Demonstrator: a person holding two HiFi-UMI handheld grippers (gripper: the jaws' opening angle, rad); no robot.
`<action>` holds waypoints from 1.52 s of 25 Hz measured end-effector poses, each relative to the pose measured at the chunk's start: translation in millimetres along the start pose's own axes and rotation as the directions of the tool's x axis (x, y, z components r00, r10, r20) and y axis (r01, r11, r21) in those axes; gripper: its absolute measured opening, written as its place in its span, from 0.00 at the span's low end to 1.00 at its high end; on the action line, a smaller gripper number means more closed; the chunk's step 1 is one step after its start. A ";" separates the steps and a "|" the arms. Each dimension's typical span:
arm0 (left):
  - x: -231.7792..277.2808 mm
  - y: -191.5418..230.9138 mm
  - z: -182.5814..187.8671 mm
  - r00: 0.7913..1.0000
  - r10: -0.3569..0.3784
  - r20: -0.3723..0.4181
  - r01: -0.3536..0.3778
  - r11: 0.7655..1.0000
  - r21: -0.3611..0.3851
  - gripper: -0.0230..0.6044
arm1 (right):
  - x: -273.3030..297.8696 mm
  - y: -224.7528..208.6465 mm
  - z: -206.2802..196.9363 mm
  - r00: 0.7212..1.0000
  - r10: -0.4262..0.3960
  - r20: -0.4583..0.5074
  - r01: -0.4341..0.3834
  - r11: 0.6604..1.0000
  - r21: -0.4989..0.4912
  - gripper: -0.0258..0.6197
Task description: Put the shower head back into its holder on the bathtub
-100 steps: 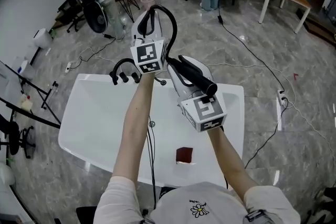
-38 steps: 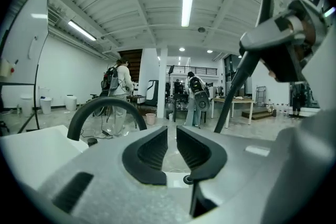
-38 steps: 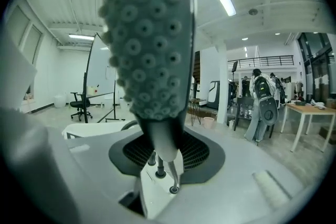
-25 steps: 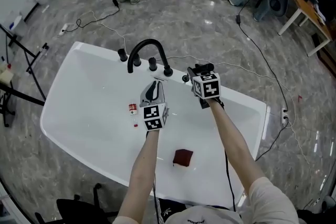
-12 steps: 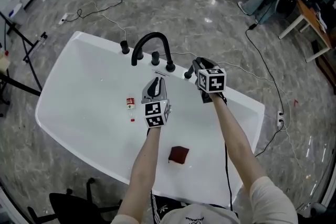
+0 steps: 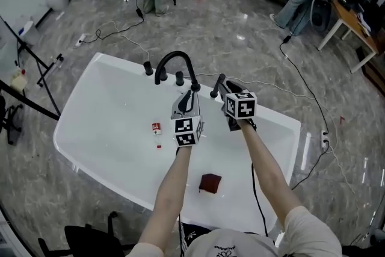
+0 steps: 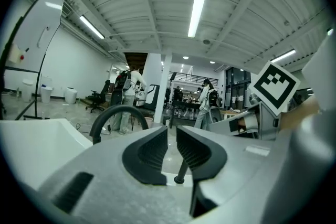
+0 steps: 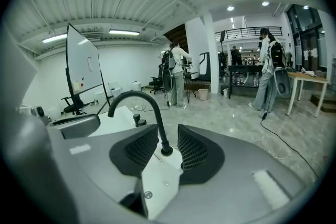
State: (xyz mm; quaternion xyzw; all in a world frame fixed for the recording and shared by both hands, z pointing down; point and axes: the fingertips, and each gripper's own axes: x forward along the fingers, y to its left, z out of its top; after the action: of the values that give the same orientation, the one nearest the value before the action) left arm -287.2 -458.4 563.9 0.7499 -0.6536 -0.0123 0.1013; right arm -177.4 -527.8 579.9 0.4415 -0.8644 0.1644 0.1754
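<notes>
The shower head [image 6: 215, 88], gripped earlier, now stands in its holder on the bathtub [image 6: 102, 111] rim. The right gripper [image 6: 228, 92] has drawn back, its jaws spread and empty, just narrowing slightly. The left gripper [image 6: 188, 97] jaws are slightly apart and empty.

Grey left gripper [image 6: 186, 98] and right gripper [image 6: 221, 84], black ribbed fingers [image 7: 152, 157], checker-marked cubes [image 6: 188, 131], pale T-shirt [image 6: 228, 244].

Left hand-held gripper [image 6: 187, 99] and right hand-held gripper [image 6: 222, 85] over white bathtub [image 6: 108, 111], beside black faucet [image 6: 173, 55].
</notes>
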 end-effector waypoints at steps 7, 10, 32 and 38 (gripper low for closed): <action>-39.8 -55.8 67.6 0.996 -0.037 0.079 0.032 0.998 0.059 0.04 | -97.1 29.5 54.2 0.983 0.024 0.183 -0.028 0.999 0.022 0.14; -70.5 -80.1 86.0 0.992 -0.035 0.119 0.031 0.999 0.038 0.03 | -151.5 43.6 62.1 0.967 0.007 0.254 -0.003 1.000 -0.015 0.05; -288.7 -217.4 98.6 0.966 -0.004 0.259 -0.012 0.998 0.060 0.03 | -418.8 112.7 -25.2 0.893 0.112 0.435 -0.113 0.993 -0.022 0.05; -301.7 -211.0 99.8 0.963 0.026 0.270 -0.049 0.996 0.077 0.03 | -421.3 118.9 -26.1 0.899 0.129 0.418 -0.093 0.990 -0.106 0.05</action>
State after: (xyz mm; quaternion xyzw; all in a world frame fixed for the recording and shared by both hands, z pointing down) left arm -139.8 -149.1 396.3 0.7323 -0.6754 -0.0848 -0.0190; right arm -39.7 -152.9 398.6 0.4091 -0.9117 0.0384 -0.0079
